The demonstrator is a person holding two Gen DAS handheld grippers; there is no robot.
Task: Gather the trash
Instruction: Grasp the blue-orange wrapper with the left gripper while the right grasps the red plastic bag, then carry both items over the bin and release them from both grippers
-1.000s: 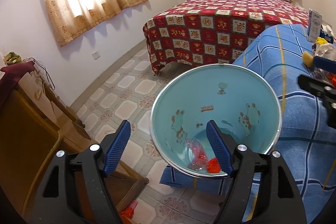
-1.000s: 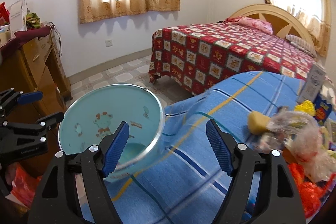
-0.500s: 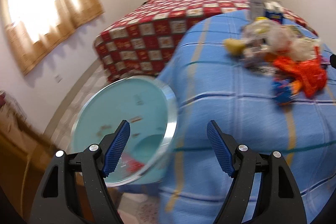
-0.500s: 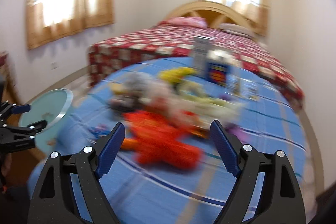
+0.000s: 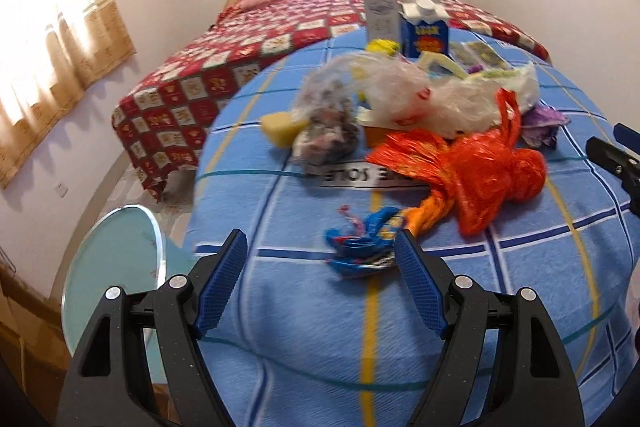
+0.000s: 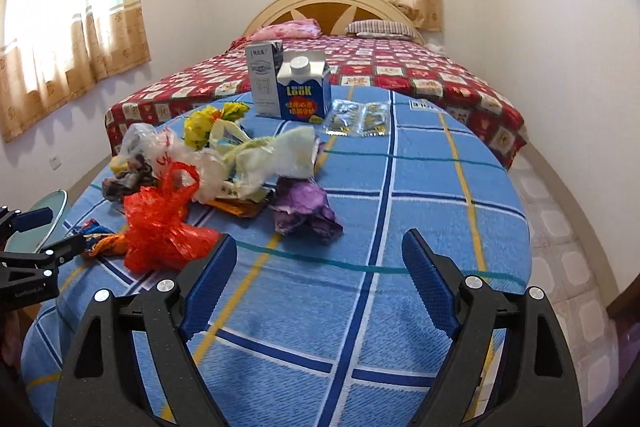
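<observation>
Blue ribbed pads on my left gripper (image 5: 322, 263) stand spread with nothing between them, hovering over the near part of the blue plaid cover (image 5: 304, 339); a crumpled blue wrapper (image 5: 362, 247) lies just ahead, close to the right-hand pad. My right gripper (image 6: 316, 267) is also spread and empty, over bare cover. A second ago both cameras looked at the teal bin (image 5: 116, 267) and the floor; I have swung them across, so the trash heap now fills the middle and the bin sits low at the left, beside the cover's edge. The red plastic bag (image 6: 160, 227) lies just left of my right gripper, the purple wrapper (image 6: 304, 207) ahead of it, and clear bags (image 6: 224, 163) are piled behind. Two cartons (image 6: 296, 87) stand upright at the far edge. Open cover stretches to the right of the heap, ending at tiled floor (image 6: 560, 211).
</observation>
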